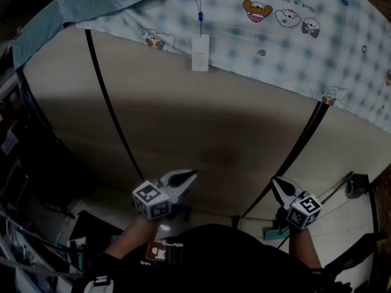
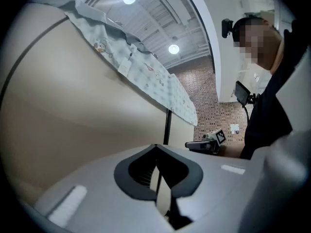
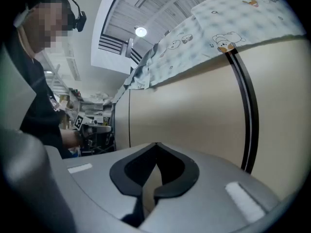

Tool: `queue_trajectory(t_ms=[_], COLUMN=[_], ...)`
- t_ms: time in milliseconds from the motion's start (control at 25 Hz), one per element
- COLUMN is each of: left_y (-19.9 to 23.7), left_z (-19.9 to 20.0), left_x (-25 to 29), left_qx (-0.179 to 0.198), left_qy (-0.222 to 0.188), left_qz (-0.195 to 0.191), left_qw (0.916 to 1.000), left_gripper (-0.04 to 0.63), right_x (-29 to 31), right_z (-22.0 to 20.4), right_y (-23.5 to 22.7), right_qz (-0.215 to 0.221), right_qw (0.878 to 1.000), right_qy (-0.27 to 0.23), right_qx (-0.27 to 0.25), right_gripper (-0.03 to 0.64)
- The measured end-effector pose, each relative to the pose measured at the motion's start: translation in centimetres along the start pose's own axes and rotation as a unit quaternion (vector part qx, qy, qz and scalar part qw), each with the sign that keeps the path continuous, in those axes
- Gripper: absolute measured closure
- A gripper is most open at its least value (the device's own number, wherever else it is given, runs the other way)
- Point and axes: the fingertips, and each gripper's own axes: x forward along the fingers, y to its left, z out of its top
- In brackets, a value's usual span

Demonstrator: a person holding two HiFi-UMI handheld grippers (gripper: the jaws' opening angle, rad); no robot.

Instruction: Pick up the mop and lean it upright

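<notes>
Mop (image 1: 272, 231) lies on floor, lower right of head view, teal head just below right gripper (image 1: 274, 179). Left gripper (image 1: 192, 174) at lower centre. Both aim at beige panel (image 1: 201, 121) under patterned cloth (image 1: 293, 35).

Left gripper view: jaws together, nothing between; panel ahead, right gripper at right.

Right gripper view: jaws together, empty; panel ahead, black strip (image 3: 248, 106) at right.

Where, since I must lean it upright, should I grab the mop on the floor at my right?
Grip the mop by its thin handle, about mid-length, bringing the right gripper down from above. The handle appears to lie low and slanted across the floor tiles, so the jaws, now shut, should open and straddle it crosswise.
</notes>
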Motion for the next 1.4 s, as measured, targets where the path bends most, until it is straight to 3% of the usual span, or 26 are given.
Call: queue_trajectory(t_ms=[240,720,1160,1400], left_y=[-3.4,-10.0,-5.9,-5.4], left_z=[0.5,-3.2,-2.8,-2.7], left_x=[3.0,9.0,11.3,13.5], left_qx=[-0.005,-0.037,-0.037,-0.048], left_qy=[-0.001,0.019,0.019,0.002], left_qz=[0.003,-0.01,-0.101,-0.116], left_qw=[1.0,0.9991,0.994,0.9921], left_gripper=[0.595,0.595,0.595,0.595], right_x=[-2.9,-8.6,-8.5,-9.1], right_z=[0.2,-2.0,-0.6,-0.2], right_y=[-2.4,-7.6,-7.4,-8.6], right_qz=[0.007,0.014,-0.06,-0.087], right_qw=[1.0,1.0,0.998,0.995], right_qy=[0.004,0.023,0.009,0.011], right_qx=[-0.003,0.016,0.025,0.041], right_gripper=[0.603,0.603,0.603,0.603])
